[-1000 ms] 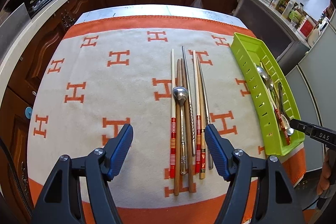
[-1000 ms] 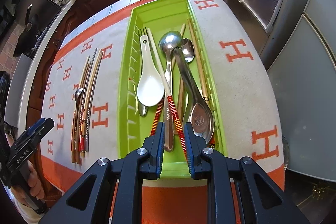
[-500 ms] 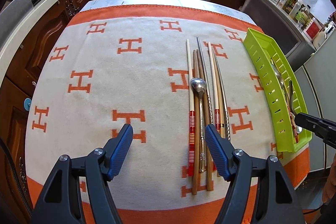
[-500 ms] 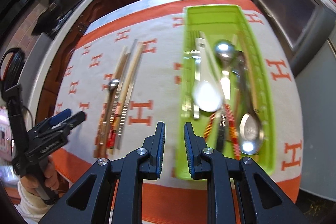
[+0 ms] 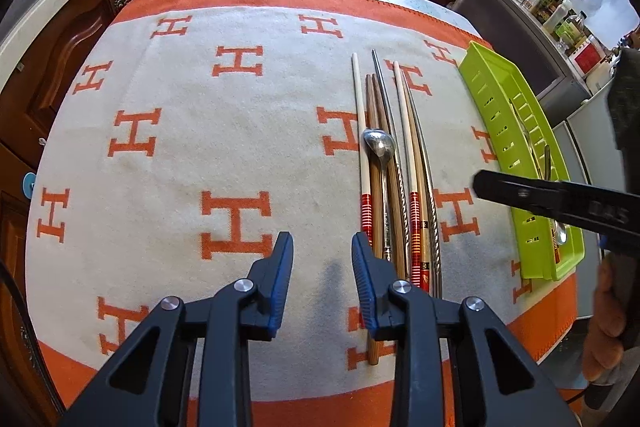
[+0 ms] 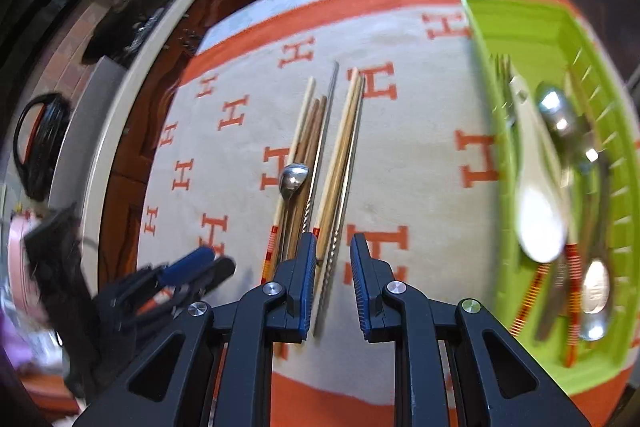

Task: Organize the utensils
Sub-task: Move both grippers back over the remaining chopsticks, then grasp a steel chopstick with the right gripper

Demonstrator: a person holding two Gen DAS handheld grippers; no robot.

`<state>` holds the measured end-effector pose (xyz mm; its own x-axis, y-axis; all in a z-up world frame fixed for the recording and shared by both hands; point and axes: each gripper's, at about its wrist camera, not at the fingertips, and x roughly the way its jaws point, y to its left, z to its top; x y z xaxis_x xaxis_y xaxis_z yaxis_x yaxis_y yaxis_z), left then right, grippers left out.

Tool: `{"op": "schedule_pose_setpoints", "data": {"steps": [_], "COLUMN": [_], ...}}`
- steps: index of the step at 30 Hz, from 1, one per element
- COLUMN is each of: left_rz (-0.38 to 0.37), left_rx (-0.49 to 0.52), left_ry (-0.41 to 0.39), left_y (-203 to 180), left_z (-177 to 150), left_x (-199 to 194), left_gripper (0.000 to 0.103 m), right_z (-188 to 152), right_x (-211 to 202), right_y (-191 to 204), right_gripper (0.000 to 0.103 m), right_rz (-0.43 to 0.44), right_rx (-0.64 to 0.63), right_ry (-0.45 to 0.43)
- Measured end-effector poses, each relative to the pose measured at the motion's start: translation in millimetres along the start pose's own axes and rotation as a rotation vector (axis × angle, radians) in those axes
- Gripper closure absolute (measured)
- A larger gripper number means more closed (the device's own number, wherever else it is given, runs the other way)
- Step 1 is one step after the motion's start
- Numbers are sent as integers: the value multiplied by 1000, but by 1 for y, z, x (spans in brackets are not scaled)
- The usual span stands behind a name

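Nearest, the left gripper (image 5: 322, 259) hovers low over the orange-and-cream cloth (image 5: 192, 147), jaws released and empty; a second ago they gaped far wider, so it has narrowed, probably for one thin stick. The right gripper (image 6: 330, 259) also stands parted and empty, its left finger over the row's handle ends; earlier it sat over the tray, nearly closed, and it has since swung left. At twelve to one o'clock from the left gripper lies the row of chopsticks (image 5: 402, 163), parallel, handles toward the viewer, so ends are easy to pinch; a small metal spoon (image 5: 379, 145) rests on top of them. Farther, at two o'clock, the green tray (image 5: 504, 107) holds the remaining spoons and chopsticks; the row seems unchanged.
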<state>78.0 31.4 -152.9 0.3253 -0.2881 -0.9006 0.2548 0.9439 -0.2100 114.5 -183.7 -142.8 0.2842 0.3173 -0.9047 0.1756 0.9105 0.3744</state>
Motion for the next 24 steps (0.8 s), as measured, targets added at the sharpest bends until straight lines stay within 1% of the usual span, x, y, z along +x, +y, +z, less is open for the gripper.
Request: {"op": "schedule_pose_setpoints", "data": {"steps": [4,7,10,11,13,17,19,23,24], "left_rz": [-8,-14,-21,-23,-29,-37,-41,-48,-50], "left_rx": [-19,-39,-50,-52,-56,-61,-62,-60,-60], "left_ry": [-3,1,2,1,-1,-4,-3,-2,-3], "left_y": [8,15,20,21,23,24,24,23,23], "left_z": [-1,-2,-3,-3,-3,-3,-3,-4,-5], "left_x": [-1,0,1,1,1,1,1,1,0], "left_gripper": [74,74,74,74,75,74,74,74,74], "right_z": [5,6,3,3,2,2,3,0,-2], "right_x": [26,40,48,50,53,57,60,62,62], "right_y": [-1,0,4,5,9,22,31,42,43], "right_gripper": [88,89,92,93,93,92,92,93,95], "right_rz": [-16,-29,-95,-105,-124,-197,-247,-310,-323], "right_rx": [20,30,15,11,3,-29,-61,-123,-139], "right_ry": [41,56,56,56,48,36,26,8,-1]}}
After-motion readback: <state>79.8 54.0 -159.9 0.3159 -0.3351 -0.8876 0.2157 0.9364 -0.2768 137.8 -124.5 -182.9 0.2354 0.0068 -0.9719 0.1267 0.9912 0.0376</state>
